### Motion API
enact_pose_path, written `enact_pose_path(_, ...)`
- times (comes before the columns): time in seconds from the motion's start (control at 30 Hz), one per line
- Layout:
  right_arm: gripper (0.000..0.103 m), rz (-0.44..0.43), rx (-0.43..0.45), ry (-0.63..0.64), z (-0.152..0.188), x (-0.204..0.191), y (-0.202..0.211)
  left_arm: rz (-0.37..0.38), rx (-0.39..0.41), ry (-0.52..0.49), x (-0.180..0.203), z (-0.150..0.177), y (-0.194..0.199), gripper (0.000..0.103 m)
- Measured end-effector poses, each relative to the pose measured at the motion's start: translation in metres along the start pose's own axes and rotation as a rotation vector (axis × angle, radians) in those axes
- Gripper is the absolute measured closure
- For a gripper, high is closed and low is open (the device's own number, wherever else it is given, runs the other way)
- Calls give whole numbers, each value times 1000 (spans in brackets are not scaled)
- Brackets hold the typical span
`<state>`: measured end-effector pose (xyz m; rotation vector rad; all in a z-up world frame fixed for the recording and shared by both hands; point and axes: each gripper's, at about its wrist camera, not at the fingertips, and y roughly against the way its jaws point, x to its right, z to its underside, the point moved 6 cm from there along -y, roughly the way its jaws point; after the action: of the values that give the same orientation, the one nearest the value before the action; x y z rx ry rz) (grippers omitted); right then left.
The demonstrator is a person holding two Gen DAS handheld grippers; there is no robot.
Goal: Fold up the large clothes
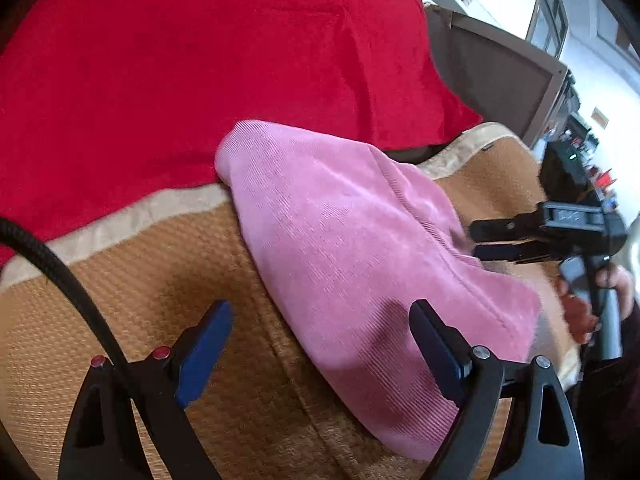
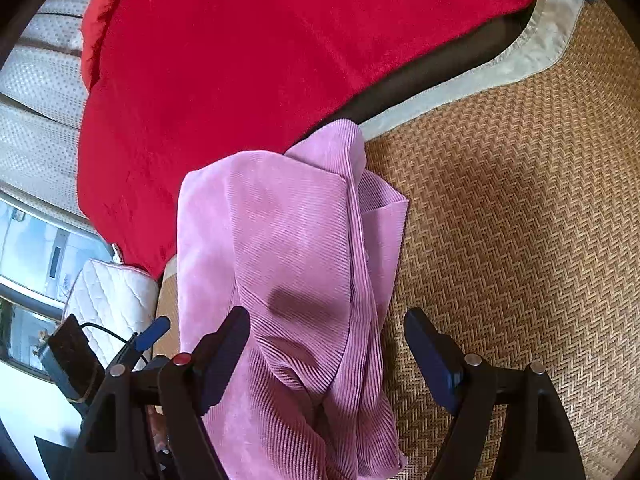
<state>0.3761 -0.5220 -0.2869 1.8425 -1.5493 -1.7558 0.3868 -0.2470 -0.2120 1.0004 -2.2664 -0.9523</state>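
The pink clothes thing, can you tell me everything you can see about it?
The pink corduroy garment is soft, finely ribbed fabric with stitched seams and hems. It lies folded into a long, slightly rumpled bundle with layers overlapping. It rests on the woven straw mat, its far end reaching the red blanket. Both tongs, the left and the right, are open over its near end, neither gripping it.

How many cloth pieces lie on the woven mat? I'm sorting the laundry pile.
2. The pink corduroy garment lies bunched mid-mat, before both open grippers; the red cloth is spread behind it, overlapping the mat's far edge. Others may be hidden underneath.
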Motion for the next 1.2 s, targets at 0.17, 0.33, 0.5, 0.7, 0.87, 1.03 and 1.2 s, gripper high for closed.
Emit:
enact_pose_path(0.17,21,-50,104,65,-6,-20,18,-140,61,-73,-2,-4,8,13)
enact_pose_path(0.33,48,-18,164,145,-6,-42,17,-235,84,-118,-4,-5,9,13)
enact_pose_path(0.5,51,75,131,197,0,-52,-13,-355,64,-99,-14,-3,4,13)
enact_pose_path(0.7,50,177,101,270,9,-57,-39,-504,34,-145,-15,3,-4,13)
enact_pose_path(0.87,49,169,106,271,12,-58,-42,-471,27,-107,-19,5,-5,13)
enact_pose_path(1.03,49,161,111,274,13,-54,-35,-433,25,-80,-24,8,-8,13)
enact_pose_path(1.2,49,154,112,279,17,-53,-33,-430,40,-68,-22,12,-13,13)
